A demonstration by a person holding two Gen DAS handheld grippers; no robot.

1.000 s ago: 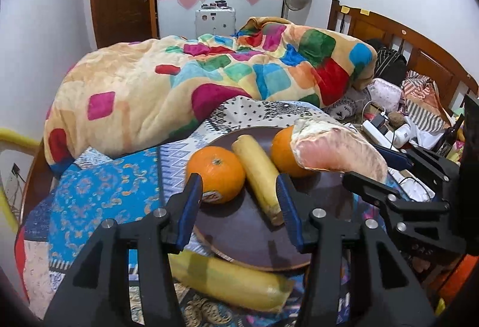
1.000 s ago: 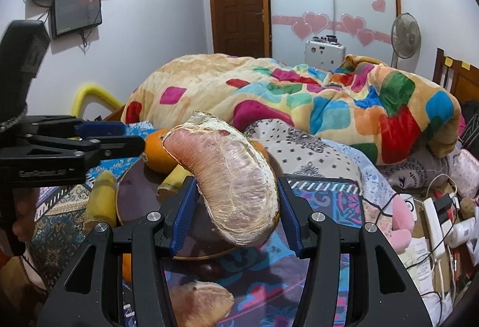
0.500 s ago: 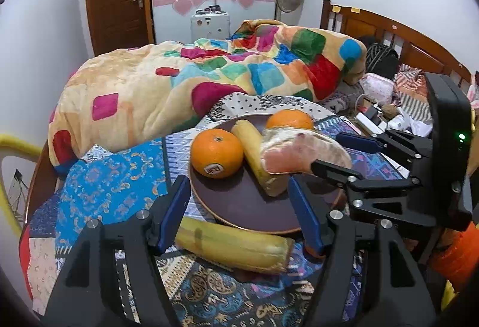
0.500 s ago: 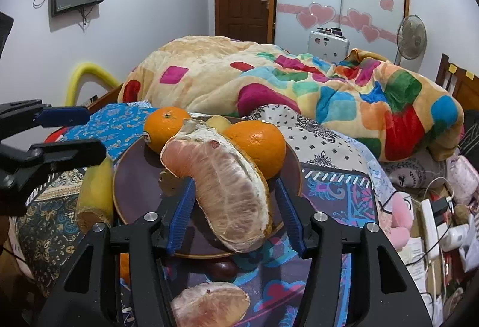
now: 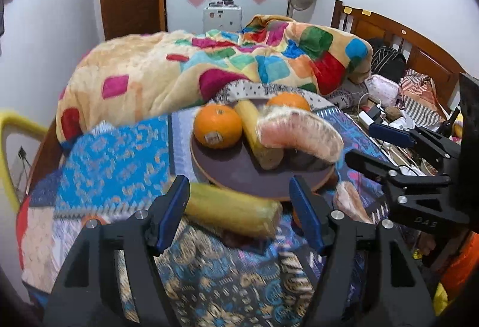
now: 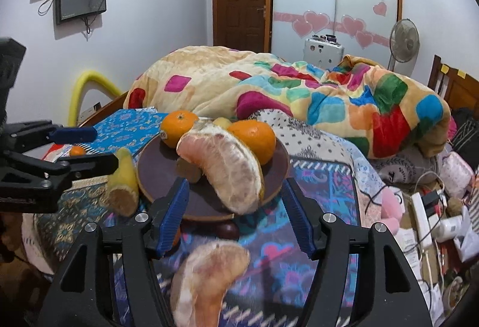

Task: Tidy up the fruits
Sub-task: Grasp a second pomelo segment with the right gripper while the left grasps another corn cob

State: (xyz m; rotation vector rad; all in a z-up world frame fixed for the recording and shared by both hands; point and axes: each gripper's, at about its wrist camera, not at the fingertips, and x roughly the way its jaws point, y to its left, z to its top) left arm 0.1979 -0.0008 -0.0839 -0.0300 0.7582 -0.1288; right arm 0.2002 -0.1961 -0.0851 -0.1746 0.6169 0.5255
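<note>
- The peeled pink pomelo wedge (image 6: 223,168) lies on the dark round wooden plate (image 6: 155,174), just ahead of the right gripper (image 6: 236,213). It looks soft and easily torn, so it is best pinched gently across its thick middle.
- Its curved long axis runs toward the right gripper, the near tip overhanging the rim.
- The right gripper's jaws have just been opening and press on nothing.
- The left gripper (image 5: 239,207) stands open, with the yellow banana (image 5: 230,210) lying crosswise just ahead.

**Fruit on and around the plate**

In the right wrist view we see the plate (image 6: 278,159) at centre frame, carrying two oranges (image 6: 179,127) at its back, a pomelo segment (image 6: 227,165) in front. A banana (image 6: 124,180) lies left of the plate; another pomelo segment (image 6: 206,276) lies below it. The quilt (image 6: 299,90) lies behind.
</note>
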